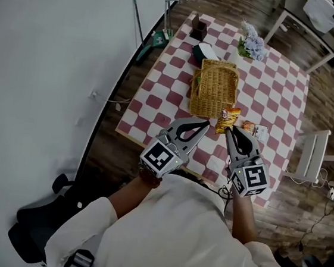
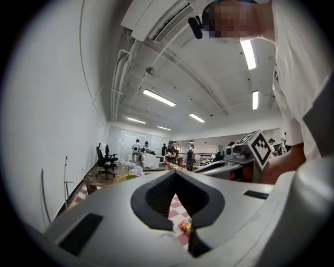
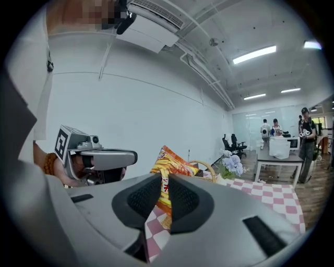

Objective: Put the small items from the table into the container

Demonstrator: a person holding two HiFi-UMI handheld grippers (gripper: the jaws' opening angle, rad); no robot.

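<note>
An orange and yellow snack packet [image 1: 227, 120] hangs just over the near rim of the wicker basket [image 1: 214, 87], with my right gripper [image 1: 228, 129] shut on its lower end. In the right gripper view the packet [image 3: 172, 166] stands up between the pads, the basket's handle [image 3: 209, 168] behind it. My left gripper [image 1: 207, 125] points at the basket's near edge beside the packet, its tips together and nothing in them. Through its jaws I see the checked cloth and a small orange item [image 2: 184, 225]. Two more small packets [image 1: 254, 130] lie on the cloth right of my right gripper.
The table [image 1: 280, 83] has a red and white checked cloth. Beyond the basket are a bunch of pale flowers [image 1: 252, 45], a dark box [image 1: 198, 27] and a green and white box [image 1: 203, 51]. A white chair [image 1: 314, 155] stands at the table's right side.
</note>
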